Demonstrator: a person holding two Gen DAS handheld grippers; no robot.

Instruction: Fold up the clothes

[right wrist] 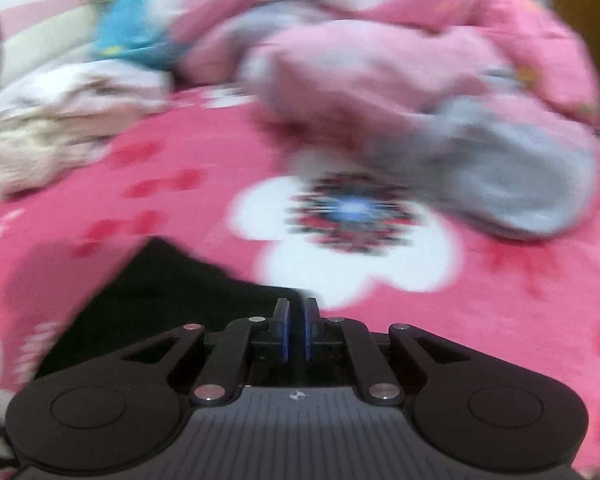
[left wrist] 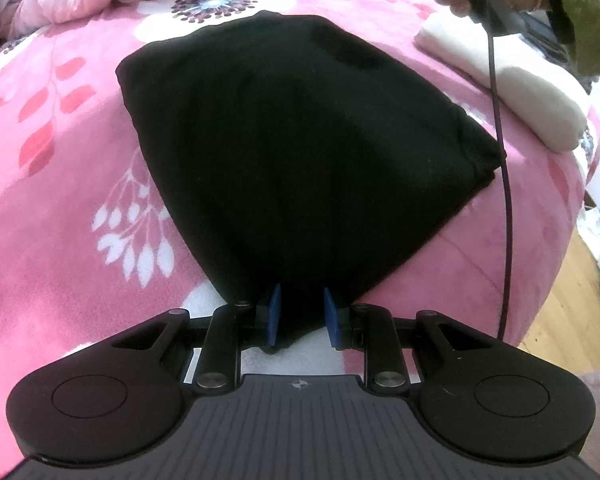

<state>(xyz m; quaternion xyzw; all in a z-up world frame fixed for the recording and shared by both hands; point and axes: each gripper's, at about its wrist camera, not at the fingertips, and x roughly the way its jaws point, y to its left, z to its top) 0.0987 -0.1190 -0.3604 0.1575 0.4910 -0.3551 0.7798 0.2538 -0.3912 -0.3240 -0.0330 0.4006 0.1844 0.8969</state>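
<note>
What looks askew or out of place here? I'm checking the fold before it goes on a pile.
The black garment lies flat on the pink floral blanket, but its outline tapers unevenly toward the left gripper, whose pads pinch the near corner. A dark cable trails past its right edge. Nothing looks spilled or damaged.

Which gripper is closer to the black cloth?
Left. The left gripper has its jaws around the near edge of the black cloth. The right gripper is shut, empty, just off the cloth's far corner.

A pink floral bedspread (left wrist: 60, 128) covers the bed beside wooden floor (left wrist: 572, 312).
</note>
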